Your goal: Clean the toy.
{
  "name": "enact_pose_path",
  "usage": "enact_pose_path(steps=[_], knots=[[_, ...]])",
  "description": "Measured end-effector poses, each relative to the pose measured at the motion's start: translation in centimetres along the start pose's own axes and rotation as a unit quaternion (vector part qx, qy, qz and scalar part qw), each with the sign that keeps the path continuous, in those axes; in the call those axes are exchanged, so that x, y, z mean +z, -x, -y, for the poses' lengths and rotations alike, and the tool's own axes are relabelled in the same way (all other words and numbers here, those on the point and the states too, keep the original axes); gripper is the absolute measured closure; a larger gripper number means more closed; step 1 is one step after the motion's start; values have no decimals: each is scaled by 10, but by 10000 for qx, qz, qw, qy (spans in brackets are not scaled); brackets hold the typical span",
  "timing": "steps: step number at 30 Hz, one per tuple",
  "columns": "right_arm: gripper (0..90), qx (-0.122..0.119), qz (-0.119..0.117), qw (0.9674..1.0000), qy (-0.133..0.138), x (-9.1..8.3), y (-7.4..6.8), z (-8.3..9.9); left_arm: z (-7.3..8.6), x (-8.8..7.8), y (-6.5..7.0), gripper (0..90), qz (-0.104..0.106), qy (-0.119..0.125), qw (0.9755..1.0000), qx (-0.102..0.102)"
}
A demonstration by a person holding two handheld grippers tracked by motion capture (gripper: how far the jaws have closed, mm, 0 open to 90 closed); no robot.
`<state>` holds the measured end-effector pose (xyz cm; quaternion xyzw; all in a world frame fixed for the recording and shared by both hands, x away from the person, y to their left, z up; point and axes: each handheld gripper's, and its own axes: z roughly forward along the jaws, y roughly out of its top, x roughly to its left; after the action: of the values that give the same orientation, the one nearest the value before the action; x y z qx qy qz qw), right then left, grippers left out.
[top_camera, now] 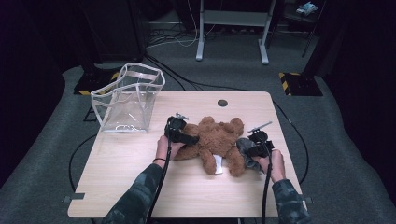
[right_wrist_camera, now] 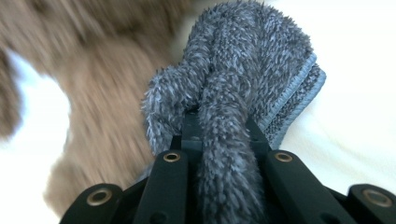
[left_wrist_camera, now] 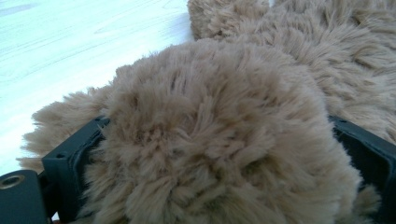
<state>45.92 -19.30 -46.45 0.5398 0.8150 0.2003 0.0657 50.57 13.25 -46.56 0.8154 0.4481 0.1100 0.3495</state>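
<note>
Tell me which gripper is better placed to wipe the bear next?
Right. The right gripper is shut on the grey cloth beside the bear; the left gripper is clamped on the bear's limb, steadying it.

— From where is the counter [top_camera: 140,186] seen in the high view?

— It is looked down on from above its near edge, facing forward, far enough that the floor behind is taken in.

— And the other two views?

— Each is taken along a tool, very near. The teddy bear [left_wrist_camera: 224,140] is pressed close in the left gripper view. In the right gripper view a grey cloth [right_wrist_camera: 243,84] is seen, with the same bear blurred behind; that bear [top_camera: 215,140] is shared with the high view.
</note>
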Motion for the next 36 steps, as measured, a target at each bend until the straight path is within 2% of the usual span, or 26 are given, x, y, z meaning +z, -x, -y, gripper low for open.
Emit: enact_pose_path(steps=[2,5,9,10,13,14,15,16,20,23,25,27,29,31,32,33,35,36], knots=[[770,102,23,9999,4,-5,5,7,0,0,0,52,-10,17,10000,-20],[761,273,-86,9988,393,-15,11,10,0,0,1,51,-27,10,10000,-12],[759,303,-216,9940,1032,-27,0,-1,0,0,2,51,-56,-10,10000,-20],[759,267,-231,9936,1075,-26,-4,-4,0,0,2,51,-68,-14,10000,-14],[760,151,-206,9949,976,-17,-14,-6,0,1,3,51,-91,-4,10000,-22],[760,58,-145,9957,911,-15,-17,-4,0,1,3,52,-104,16,9999,-18],[761,-72,12,9964,840,-12,-19,1,0,1,3,51,-104,15,9999,-14],[760,-90,0,9967,804,-12,-20,4,1,1,3,52,-104,20,9999,-21],[762,-29,-10,9978,666,-15,-10,25,0,0,5,52,-141,-9,9999,-44],[762,-69,104,9987,490,-15,-4,41,0,1,5,52,-160,-1,9999,-37],[761,-4,73,9985,549,-18,0,46,0,1,5,52,-151,0,9999,-58],[761,128,16,9969,782,-26,0,44,0,1,5,52,-149,-4,9999,-59],[761,120,-31,9943,1061,-35,-5,34,0,1,5,52,-148,-6,9999,-58],[759,59,-85,9913,1314,-41,-17,21,0,1,5,52,-151,-4,9999,-75],[757,-22,-111,9909,1345,-41,-24,14,0,1,5,52,-151,-11,9999,-70],[756,-119,-36,9912,1316,-38,-32,7,0,1,4,52,-143,-14,9999,-78],[754,-296,57,9926,1178,-29,-38,1,0,1,3,52,-121,-8,9999,-120],[754,-308,100,9932,1122,-23,-40,1,0,1,3,52,-119,-9,9999,-125]])
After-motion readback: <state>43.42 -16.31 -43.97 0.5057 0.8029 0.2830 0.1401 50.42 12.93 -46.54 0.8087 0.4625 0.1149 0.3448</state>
